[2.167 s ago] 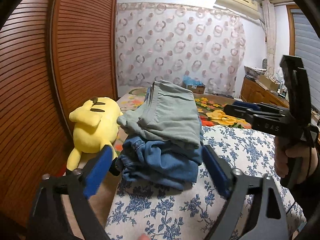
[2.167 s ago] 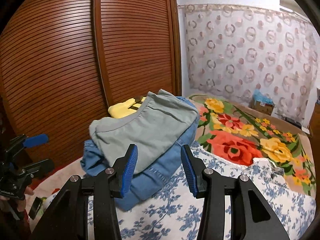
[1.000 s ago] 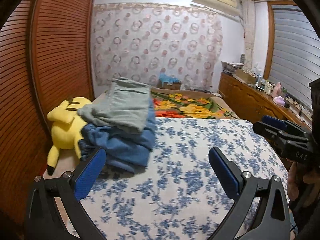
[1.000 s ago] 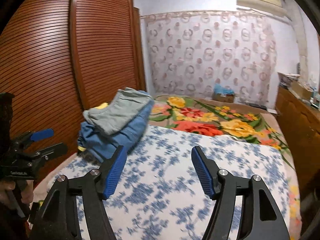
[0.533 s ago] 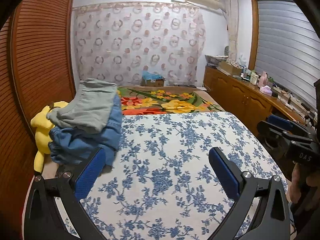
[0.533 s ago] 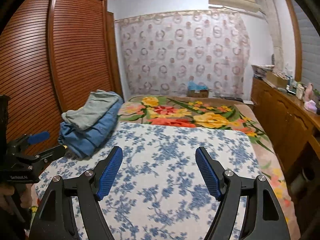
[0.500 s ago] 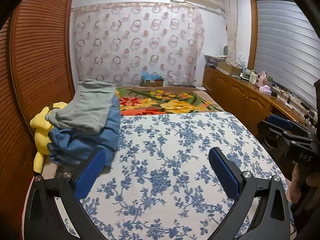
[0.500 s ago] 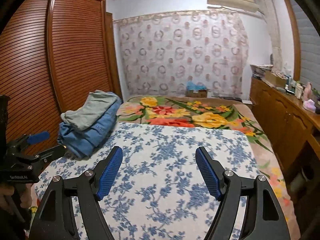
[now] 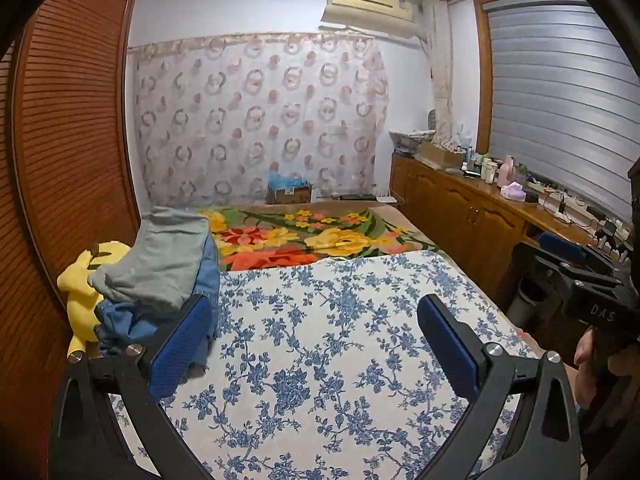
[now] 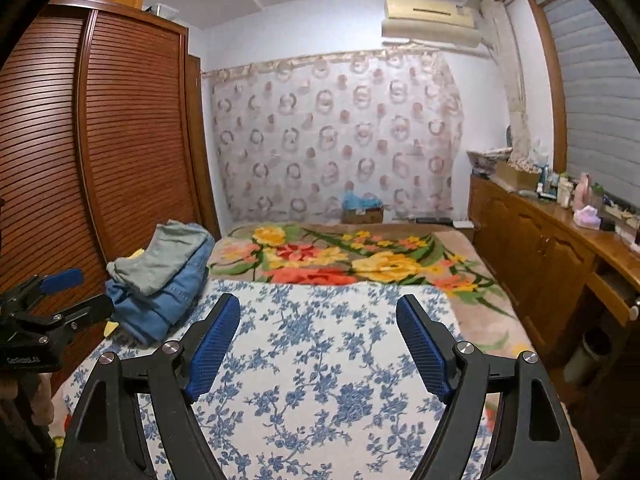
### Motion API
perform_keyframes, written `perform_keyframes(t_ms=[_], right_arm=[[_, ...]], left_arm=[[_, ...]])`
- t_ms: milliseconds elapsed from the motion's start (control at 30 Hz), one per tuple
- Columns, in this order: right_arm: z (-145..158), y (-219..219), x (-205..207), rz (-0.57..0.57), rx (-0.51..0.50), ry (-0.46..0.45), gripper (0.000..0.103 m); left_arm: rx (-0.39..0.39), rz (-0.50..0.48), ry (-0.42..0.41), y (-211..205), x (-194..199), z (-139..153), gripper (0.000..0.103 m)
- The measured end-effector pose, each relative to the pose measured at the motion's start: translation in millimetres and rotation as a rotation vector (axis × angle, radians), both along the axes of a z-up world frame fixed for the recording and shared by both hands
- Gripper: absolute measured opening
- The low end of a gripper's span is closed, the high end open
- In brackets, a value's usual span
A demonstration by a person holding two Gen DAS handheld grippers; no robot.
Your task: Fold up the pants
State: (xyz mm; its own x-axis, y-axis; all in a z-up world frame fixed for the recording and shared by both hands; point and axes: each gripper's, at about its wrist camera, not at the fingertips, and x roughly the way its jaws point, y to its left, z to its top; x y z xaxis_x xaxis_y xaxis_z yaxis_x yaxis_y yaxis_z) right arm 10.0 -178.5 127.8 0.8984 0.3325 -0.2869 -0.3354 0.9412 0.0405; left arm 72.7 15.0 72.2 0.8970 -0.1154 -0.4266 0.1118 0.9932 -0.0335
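Folded grey-green pants point(image 9: 160, 264) lie on top of folded blue jeans point(image 9: 132, 320) in a stack at the left edge of the bed; the stack also shows in the right wrist view, with the grey-green pants point(image 10: 160, 256) above the jeans point(image 10: 168, 300). My left gripper point(image 9: 314, 328) is open and empty over the blue-flowered sheet point(image 9: 340, 340), to the right of the stack. My right gripper point(image 10: 318, 332) is open and empty, held back over the same sheet point(image 10: 320, 380). Each gripper shows at the edge of the other's view.
A yellow plush toy point(image 9: 82, 280) lies behind the stack against the slatted wardrobe point(image 9: 60, 160). A flowered blanket point(image 9: 304, 240) covers the far half of the bed. A wooden sideboard point(image 10: 560, 248) with small items runs along the right. A box point(image 10: 362, 210) stands by the curtain.
Both grippers have drawn back from the stack and swung right, so the stack is now smaller and at the left. The right gripper's jaws have opened wider.
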Motion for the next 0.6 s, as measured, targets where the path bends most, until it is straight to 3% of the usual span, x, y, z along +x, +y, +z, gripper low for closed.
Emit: perform_keyframes(t_ms=[600], right_arm=[[-7,-1,-29,-0.022,0.024,-0.087,0.083]], left_arm=[[0.011,-0.003,-0.095,-2,-32,38,0.103]])
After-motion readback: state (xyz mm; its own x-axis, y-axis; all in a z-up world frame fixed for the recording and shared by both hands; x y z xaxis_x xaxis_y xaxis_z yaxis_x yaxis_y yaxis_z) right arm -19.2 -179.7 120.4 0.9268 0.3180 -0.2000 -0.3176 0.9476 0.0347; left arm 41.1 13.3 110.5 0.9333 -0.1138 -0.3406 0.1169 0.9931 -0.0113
